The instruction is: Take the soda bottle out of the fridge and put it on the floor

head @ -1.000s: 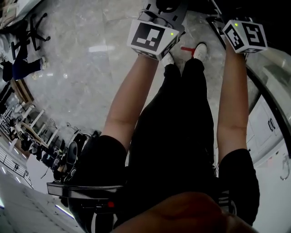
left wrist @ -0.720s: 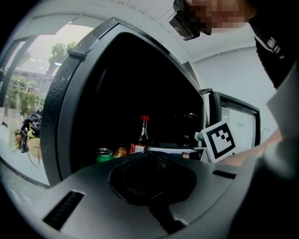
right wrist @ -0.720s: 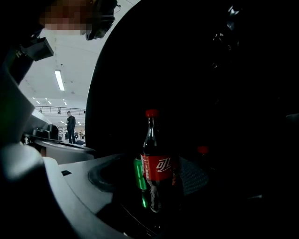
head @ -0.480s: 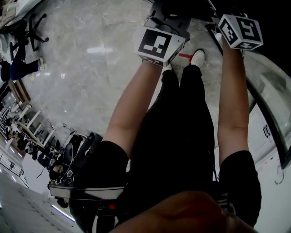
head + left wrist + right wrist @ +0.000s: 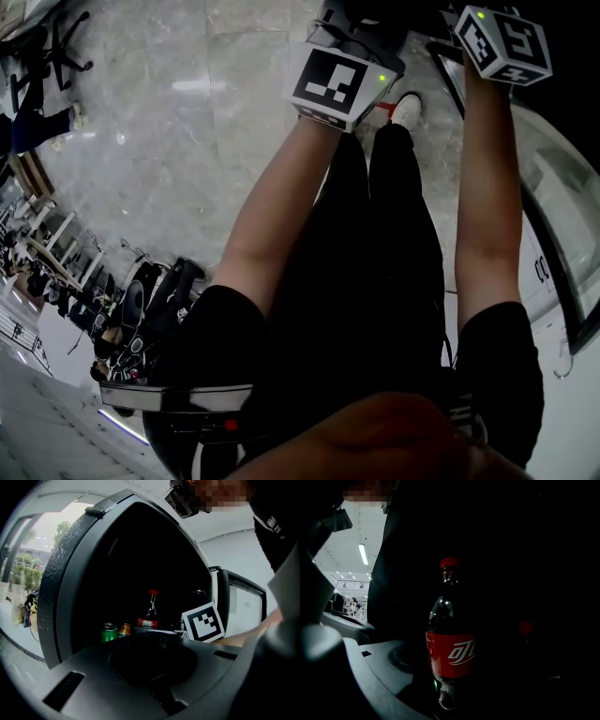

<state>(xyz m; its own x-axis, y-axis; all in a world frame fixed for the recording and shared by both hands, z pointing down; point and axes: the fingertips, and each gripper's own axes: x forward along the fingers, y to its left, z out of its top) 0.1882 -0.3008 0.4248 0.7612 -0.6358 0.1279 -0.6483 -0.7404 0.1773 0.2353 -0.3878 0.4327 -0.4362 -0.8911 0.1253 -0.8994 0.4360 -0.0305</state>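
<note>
We label black short sleeves [image 5: 220, 323], black trousers [image 5: 384, 244], one white shoe [image 5: 406, 109]; white, black-marked left gripper cube [image 5: 339, 84] and right gripper cube [image 5: 503, 42], green-lit.

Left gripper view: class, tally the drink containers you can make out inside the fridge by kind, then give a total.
Soda bottle: 1
Cans: 2, one green can and one orange can
Total: 3

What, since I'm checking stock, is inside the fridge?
A red-capped cola bottle stands upright, with a green can and an orange can beside it. Anything deeper inside is hidden in darkness.
</note>
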